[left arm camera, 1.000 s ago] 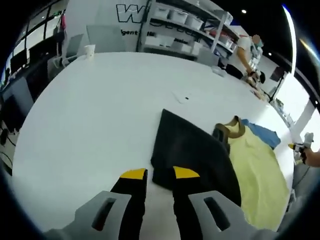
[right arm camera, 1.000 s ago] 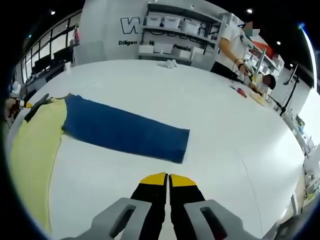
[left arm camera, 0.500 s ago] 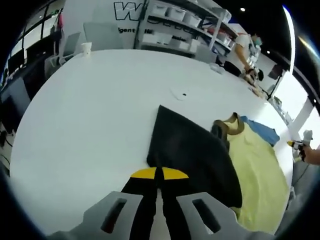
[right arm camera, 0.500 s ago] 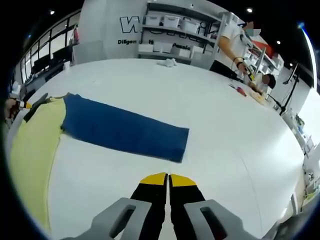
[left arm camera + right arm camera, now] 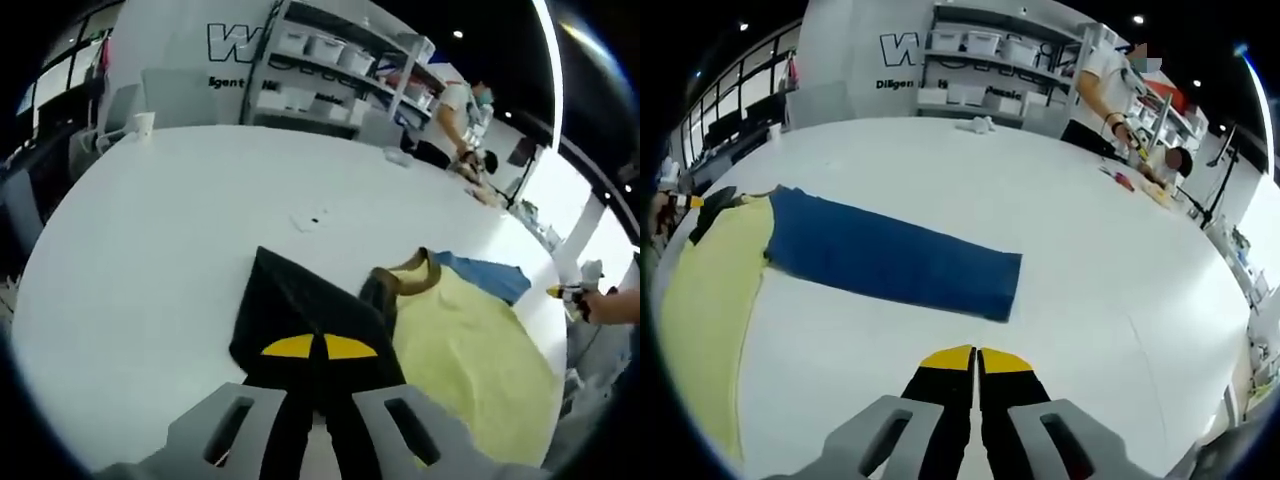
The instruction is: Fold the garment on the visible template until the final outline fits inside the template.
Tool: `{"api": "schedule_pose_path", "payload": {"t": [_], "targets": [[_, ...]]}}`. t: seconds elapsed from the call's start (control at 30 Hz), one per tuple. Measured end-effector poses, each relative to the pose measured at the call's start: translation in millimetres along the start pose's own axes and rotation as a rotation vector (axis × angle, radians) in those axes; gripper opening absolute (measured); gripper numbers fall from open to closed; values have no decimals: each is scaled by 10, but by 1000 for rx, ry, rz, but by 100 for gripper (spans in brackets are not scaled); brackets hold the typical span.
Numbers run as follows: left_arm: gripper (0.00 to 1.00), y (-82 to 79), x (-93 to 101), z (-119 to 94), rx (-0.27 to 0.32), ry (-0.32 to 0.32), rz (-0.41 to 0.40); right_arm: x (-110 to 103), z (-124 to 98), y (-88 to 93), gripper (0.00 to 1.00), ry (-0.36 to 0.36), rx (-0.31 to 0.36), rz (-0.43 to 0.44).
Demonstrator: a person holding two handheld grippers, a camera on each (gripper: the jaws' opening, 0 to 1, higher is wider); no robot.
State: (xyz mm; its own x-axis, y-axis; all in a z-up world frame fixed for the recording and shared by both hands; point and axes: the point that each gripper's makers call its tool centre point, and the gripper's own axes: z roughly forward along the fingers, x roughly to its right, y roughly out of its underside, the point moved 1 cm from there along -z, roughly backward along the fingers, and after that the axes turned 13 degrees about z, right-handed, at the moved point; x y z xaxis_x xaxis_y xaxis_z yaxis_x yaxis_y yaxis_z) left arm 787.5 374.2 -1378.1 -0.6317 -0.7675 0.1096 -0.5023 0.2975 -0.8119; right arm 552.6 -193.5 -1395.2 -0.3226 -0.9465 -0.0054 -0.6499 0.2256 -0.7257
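Now left gripper (image 5: 318,347) closed on black sleeve (image 5: 300,315)

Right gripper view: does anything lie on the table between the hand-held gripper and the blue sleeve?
Nothing visible does. Bare white table lies between the right hand-held gripper, its jaws together, and the near edge of the blue sleeve, which lies flat and spread out from the yellow body of the garment.

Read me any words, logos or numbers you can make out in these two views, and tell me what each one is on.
"W": large dark letter on the back wall, cut off by the shelving.
"Diligen": smaller line under it in the right gripper view; the left gripper view reads only "gent".
More small lettering behind the shelves: too blurred to read.
Garment, table, bins: no readable text.
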Motion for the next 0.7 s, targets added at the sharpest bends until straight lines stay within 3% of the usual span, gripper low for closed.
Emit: {"api": "schedule_pose_path", "payload": {"t": [0.1, 0.27, 0.57, 0.7], "targets": [[0, -86, 219, 8, 39, 53, 9, -5, -3, 3, 0, -2, 1, 2], [0, -77, 517, 46, 48, 106, 63, -5, -14, 4, 0, -3, 1, 2], [0, 66, 789, 73, 67, 151, 44, -30, 2, 18, 0, -6, -4, 1], [2, 83, 732, 59, 79, 148, 24, -66, 26, 36, 0, -12, -7, 0]]}}
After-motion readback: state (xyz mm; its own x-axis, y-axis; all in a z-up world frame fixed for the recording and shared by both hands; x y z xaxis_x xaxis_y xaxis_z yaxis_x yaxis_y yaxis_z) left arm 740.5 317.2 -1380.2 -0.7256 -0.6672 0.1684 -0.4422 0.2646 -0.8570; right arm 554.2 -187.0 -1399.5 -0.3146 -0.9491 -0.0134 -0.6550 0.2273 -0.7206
